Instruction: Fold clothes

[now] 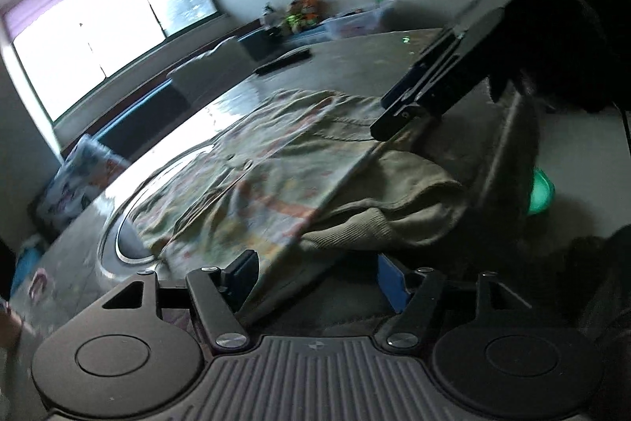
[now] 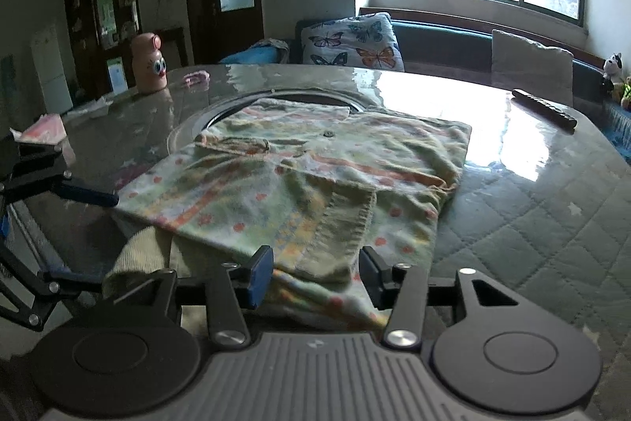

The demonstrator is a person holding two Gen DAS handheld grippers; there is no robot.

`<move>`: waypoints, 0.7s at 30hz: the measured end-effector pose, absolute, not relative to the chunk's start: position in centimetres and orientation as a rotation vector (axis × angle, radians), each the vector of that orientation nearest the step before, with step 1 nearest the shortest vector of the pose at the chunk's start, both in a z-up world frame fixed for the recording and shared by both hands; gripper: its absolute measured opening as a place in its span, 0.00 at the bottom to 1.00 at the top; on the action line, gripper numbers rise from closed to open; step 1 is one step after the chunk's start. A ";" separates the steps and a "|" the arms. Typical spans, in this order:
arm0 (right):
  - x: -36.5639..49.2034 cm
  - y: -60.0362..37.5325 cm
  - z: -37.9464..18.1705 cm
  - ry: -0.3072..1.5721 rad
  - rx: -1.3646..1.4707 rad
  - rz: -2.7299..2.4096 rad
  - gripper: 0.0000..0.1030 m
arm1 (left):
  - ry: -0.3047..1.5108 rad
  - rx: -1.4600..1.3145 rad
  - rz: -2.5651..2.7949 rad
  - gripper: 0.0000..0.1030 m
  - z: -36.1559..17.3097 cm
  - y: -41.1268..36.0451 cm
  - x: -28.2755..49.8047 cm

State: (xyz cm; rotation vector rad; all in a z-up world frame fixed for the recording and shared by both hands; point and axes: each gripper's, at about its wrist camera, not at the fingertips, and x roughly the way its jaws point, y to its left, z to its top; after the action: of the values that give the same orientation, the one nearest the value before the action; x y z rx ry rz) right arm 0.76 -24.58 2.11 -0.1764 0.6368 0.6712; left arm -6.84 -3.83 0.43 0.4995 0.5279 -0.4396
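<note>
A pale green knitted garment [image 2: 299, 180] with orange and yellow patterning lies partly folded on the table; its folded layer ends in a straight edge nearest me. An olive ribbed cuff [image 2: 138, 251] sticks out from under that edge. My right gripper [image 2: 315, 273] is open at the near edge, cloth bunched between its blue-padded fingers [image 2: 260, 269]. My left gripper [image 1: 317, 277] is open too, at the garment [image 1: 252, 176] corner, the folded edge running past its left finger [image 1: 244, 269]. The right gripper [image 1: 398, 117] shows from the side at the far end of that edge. The left gripper [image 2: 84, 237] appears at the left.
The table [image 2: 532, 223] has a quilted cover under glossy glass and a round inset ring [image 2: 276, 93]. On it are a black remote [image 2: 544, 109], a pink bottle [image 2: 148, 64] and a tissue pack [image 2: 43, 129]. A bench with a butterfly cushion [image 2: 355, 42] runs behind, under the window.
</note>
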 end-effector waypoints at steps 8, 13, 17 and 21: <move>0.2 -25.6 2.1 0.650 -0.233 0.657 0.54 | 0.472 0.541 -0.531 0.67 -0.1 -5.6 -6.4; -0.5 -26.1 2.3 0.643 -0.282 0.670 0.56 | 0.465 0.499 -0.553 0.35 0.2 -5.9 -5.4; -1.1 -26.2 2.4 0.632 -0.334 0.693 0.59 | 0.478 0.423 -0.549 0.15 0.8 -5.6 -4.2; -1.7 -25.4 2.6 0.607 -0.370 0.744 0.60 | 0.487 0.325 -0.520 0.12 2.1 -4.9 -2.4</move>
State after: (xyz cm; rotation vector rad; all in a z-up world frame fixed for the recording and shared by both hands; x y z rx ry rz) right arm -1.66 -25.41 2.58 -0.3703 0.6072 0.7443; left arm -2.40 -4.88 2.06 0.3249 0.4872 -0.5196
